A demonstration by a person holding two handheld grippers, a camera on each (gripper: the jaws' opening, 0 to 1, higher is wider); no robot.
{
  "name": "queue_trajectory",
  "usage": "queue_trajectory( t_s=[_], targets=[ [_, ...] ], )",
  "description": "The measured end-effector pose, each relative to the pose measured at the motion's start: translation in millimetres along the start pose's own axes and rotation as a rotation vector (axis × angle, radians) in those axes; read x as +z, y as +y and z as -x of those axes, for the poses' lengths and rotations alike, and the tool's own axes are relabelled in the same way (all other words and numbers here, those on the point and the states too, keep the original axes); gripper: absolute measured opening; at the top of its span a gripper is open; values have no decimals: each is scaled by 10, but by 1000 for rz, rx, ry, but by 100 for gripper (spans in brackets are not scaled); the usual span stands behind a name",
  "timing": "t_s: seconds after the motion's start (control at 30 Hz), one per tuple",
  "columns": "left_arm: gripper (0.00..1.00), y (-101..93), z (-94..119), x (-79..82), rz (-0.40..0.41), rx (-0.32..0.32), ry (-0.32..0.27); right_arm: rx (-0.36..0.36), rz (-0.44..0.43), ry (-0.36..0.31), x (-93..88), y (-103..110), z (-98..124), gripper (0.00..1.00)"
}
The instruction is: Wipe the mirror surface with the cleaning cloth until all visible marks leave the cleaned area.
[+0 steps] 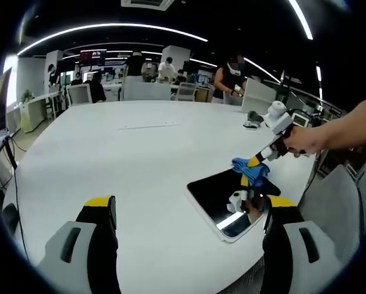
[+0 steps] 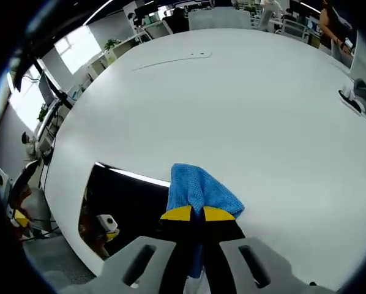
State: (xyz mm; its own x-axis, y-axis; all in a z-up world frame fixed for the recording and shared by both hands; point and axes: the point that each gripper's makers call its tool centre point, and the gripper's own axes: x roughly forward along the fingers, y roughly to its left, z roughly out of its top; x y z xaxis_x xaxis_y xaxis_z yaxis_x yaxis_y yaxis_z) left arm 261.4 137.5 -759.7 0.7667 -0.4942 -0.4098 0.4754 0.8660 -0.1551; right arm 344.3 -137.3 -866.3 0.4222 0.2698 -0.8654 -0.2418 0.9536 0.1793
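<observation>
Step in hand, as judged: wiping, early or mid-pass. The right gripper (image 2: 197, 214) had its yellow-tipped jaws pinched shut on the blue cleaning cloth (image 2: 200, 190), and the cloth sat at the mirror's (image 2: 125, 205) edge, partly over the glass and partly over the white table (image 2: 232, 104). In the left gripper view the same pairing showed from the side: right gripper (image 1: 260, 159) held in a person's hand (image 1: 302, 139), cloth (image 1: 250, 171) pressed down at the far edge of the mirror (image 1: 223, 199).

The left gripper (image 1: 192, 208) hung over the table with jaws wide apart, holding nothing, the mirror lying just ahead between its tips and toward the right one.

Mirror lay flat near the table's rim, dark, reflecting ceiling lights and the gripper. Could not make out any marks on the glass at this size, so how much was left to clean could not be told.

Next move, as judged: drag the cloth across the glass with steady downward pressure, keeping the pinch firm so the cloth did not slip free, and keeping mirror and cloth in sight.

Count: 1 mirror, 1 cloth, 2 grippers, 1 table. 1 small dark item (image 2: 354, 98) lay far across the table; too small to identify. Several people stood in the background.
</observation>
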Motion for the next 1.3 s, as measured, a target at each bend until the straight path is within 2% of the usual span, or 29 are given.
queue_trajectory(
  t_s=[0.57, 0.63, 0.7, 0.77, 0.87, 0.97, 1.03, 1.17, 1.3],
  targets=[
    [99, -10, -15, 33, -12, -3, 5, 13, -1, -10, -7, -6, 9, 0],
    [99, -20, 2, 55, -14, -3, 14, 7, 16, -22, -3, -1, 70, 0],
    [99, -19, 42, 169, -27, -2, -24, 14, 38, -46, 77, 11, 156, 0],
    [99, 52, 55, 185, -30, 11, -36, 12, 51, -58, 142, -26, 217, 0],
    [99, 109, 17, 116, -30, 25, -8, 7, 18, -81, 247, -135, 349, 0],
    [99, 63, 45, 223, -49, 29, -37, 0, 9, -101, 298, -241, 505, 0],
    [99, 37, 59, 274, -62, 24, -51, -5, -4, -109, 312, -314, 570, 0],
    [99, 46, 73, 262, -82, 19, -32, -13, -38, -131, 321, -449, 734, 0],
    [99, 93, 118, 295, -68, 31, -45, -31, -26, -128, 255, -557, 858, 0]
  ],
)
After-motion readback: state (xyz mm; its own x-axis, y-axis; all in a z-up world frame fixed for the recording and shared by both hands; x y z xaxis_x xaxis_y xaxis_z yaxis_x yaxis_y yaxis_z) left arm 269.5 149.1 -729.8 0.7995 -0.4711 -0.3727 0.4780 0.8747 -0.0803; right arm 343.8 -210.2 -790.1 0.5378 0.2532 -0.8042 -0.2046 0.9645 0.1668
